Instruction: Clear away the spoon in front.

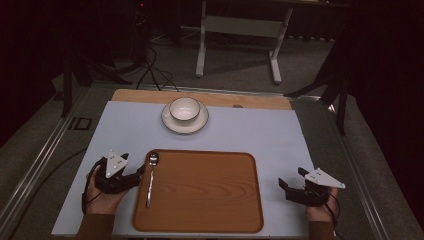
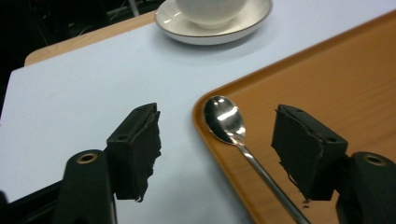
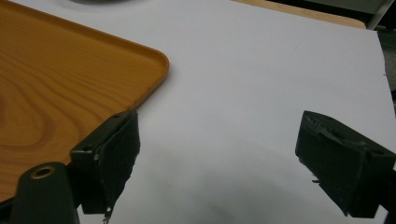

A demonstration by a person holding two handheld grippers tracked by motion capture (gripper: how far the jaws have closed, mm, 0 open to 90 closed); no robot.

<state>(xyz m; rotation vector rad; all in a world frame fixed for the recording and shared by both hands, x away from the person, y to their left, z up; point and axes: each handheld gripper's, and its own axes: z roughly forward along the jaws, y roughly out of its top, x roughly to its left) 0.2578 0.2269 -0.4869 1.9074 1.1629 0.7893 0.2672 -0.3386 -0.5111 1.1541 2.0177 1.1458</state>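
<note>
Our left hand-held gripper (image 2: pixel 217 154) is released, its jaws straddling the spoon (image 2: pixel 233 133) on the tray's (image 1: pixel 200 192) left edge. Our right hand-held gripper (image 3: pixel 222 163) gapes above the bare tabletop (image 3: pixel 243 84). Beyond sits a bowl (image 1: pixel 184 109) on a plate (image 1: pixel 184 125); floor lettering reads "ID" (image 1: pixel 80 123).

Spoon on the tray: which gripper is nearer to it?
Left. The left gripper sits open at the tray's left edge, its jaws either side of the spoon. The right gripper rests open on the table beyond the tray's right edge.
</note>
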